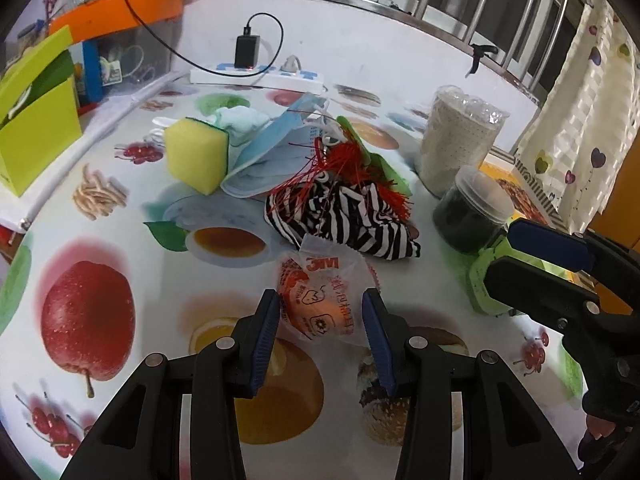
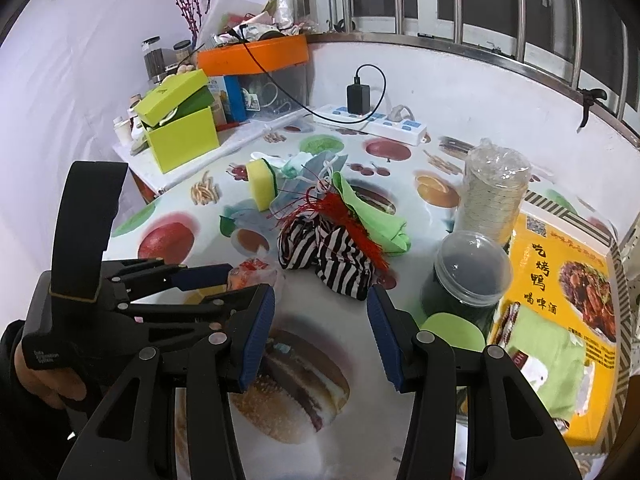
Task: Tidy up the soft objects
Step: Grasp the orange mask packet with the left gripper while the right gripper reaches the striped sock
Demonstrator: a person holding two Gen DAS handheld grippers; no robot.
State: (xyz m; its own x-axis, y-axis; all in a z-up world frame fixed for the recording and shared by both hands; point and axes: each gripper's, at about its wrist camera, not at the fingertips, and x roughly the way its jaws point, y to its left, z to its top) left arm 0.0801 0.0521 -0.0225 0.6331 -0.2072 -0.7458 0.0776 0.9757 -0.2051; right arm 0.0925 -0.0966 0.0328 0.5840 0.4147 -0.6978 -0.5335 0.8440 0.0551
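yellow food box [image 2: 560, 292], right view only

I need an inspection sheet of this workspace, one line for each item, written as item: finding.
Surface: fruit-print tablecloth.
Job's things: yellow sponge, blue face mask, striped cloth, green cloth, 3M earplug packet in a loose pile.
Clutter: dark jar, wrapped cup stack, green box.
Grippers: left gripper open around the packet; right gripper open, empty.
Cables: charger in power strip.
Surroundings: barred window.
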